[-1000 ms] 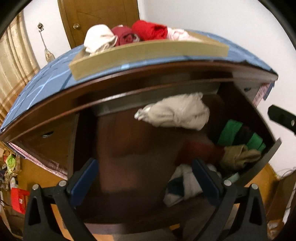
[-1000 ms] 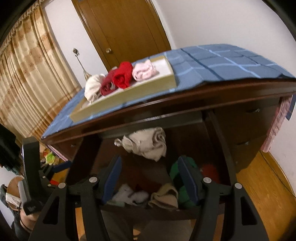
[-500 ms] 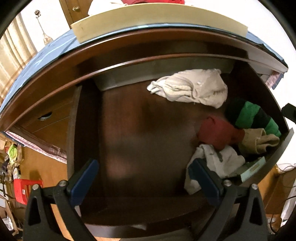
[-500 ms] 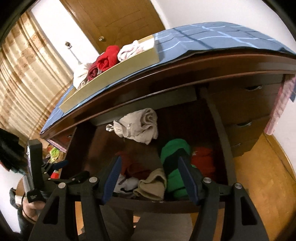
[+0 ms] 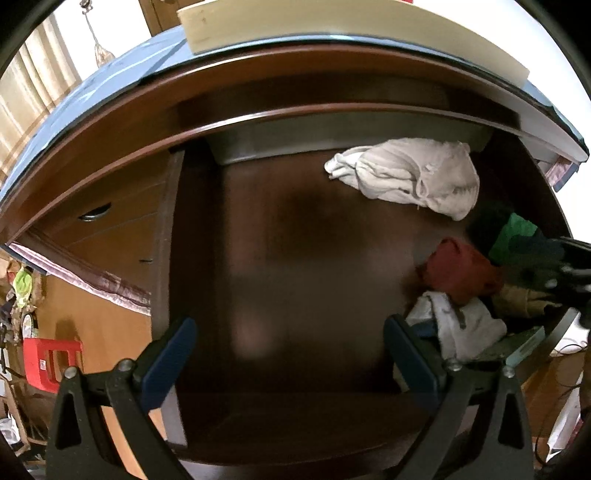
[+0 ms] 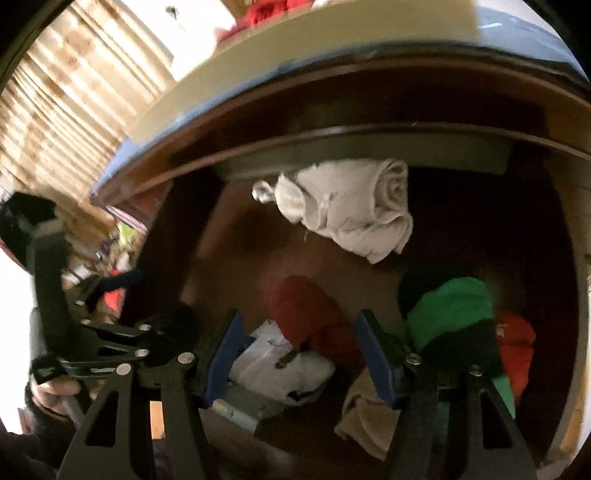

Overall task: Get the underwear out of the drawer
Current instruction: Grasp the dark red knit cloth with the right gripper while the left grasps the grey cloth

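The dark wooden drawer (image 5: 295,266) stands pulled out. At its back lies a crumpled off-white underwear piece (image 5: 410,175), also in the right wrist view (image 6: 351,206). At the front right lie a dark red piece (image 6: 310,310), a white piece (image 6: 280,365), a green-and-black roll (image 6: 454,314), an orange-red piece (image 6: 515,339) and a beige piece (image 6: 365,413). My left gripper (image 5: 288,354) is open and empty over the drawer's bare left part. My right gripper (image 6: 299,350) is open, low over the dark red and white pieces.
A cream tray (image 5: 332,22) with rolled clothes sits on the blue cloth (image 5: 92,96) on the desk top above the drawer. Side drawers (image 5: 110,236) stand to the left. A red stool (image 5: 48,358) is on the floor at left.
Both grippers have moved down and closer into the drawer. The right gripper has dropped most, from above the desk edge to just over the front clothes pile. Both stay open.
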The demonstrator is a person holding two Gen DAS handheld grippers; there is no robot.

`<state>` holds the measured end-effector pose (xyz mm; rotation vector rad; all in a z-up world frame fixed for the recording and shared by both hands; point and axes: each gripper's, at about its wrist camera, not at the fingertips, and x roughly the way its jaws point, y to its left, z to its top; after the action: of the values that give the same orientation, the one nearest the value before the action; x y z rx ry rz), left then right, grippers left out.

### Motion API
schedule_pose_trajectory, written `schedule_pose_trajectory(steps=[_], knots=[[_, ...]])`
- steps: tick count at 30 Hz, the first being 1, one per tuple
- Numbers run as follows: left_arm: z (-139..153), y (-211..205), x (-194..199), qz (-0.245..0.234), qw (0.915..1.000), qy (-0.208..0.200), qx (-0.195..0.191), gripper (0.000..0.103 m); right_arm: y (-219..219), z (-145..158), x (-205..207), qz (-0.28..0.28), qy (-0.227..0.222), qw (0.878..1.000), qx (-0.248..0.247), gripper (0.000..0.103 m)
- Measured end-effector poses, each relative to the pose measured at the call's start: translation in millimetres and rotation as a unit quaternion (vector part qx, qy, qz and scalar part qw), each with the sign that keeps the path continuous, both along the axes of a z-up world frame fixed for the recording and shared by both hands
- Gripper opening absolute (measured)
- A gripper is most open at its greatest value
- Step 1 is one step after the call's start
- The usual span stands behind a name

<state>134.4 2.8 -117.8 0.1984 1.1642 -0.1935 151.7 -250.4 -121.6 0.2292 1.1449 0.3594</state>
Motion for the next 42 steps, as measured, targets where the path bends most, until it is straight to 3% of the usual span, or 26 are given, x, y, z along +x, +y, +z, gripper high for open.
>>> schedule_pose_trajectory(steps=[9,12,15,20,23,28,32,34,37,42], knots=[[2,6,3,-0.022,0.9993,0.023,-0.020,0.102,39,-41,38,0.075,0.104,0.987,-0.094,0.066],[2,4,4,-0.031,0.9991,0.026,-0.013,0.102,40,-53,44,0.080,0.138,0.984,-0.084,0.060],[0,0,8,-0.039,0.9986,0.035,-0.011,0.102,41,-57,45,0.088,0.143,0.983,-0.075,0.039],[-3,-8,13,-0.063,0.9934,0.078,-0.055,0.102,20,-43,43,0.047,0.105,0.993,-0.033,0.033],[-6,-20,18,-0.087,0.9847,0.114,-0.099,0.102,0,-15,31,0.014,0.053,0.998,0.014,0.033],[-23,-45,32,-0.111,0.9682,0.183,-0.129,0.102,-20,22,13,-0.009,-0.016,1.000,-0.007,0.033],[-49,-59,47,-0.094,0.9379,0.282,-0.178,0.101,-38,32,16,-0.022,-0.024,0.999,0.017,0.033],[-62,-65,51,-0.080,0.9252,0.324,-0.181,0.094,-44,32,14,-0.027,-0.027,0.999,0.023,0.033],[-73,-75,51,-0.083,0.9190,0.349,-0.164,0.090,-53,31,12,-0.035,-0.026,0.998,0.037,0.033],[-75,-87,54,-0.089,0.9180,0.357,-0.148,0.086,-48,24,13,-0.044,-0.026,0.997,0.049,0.033]])
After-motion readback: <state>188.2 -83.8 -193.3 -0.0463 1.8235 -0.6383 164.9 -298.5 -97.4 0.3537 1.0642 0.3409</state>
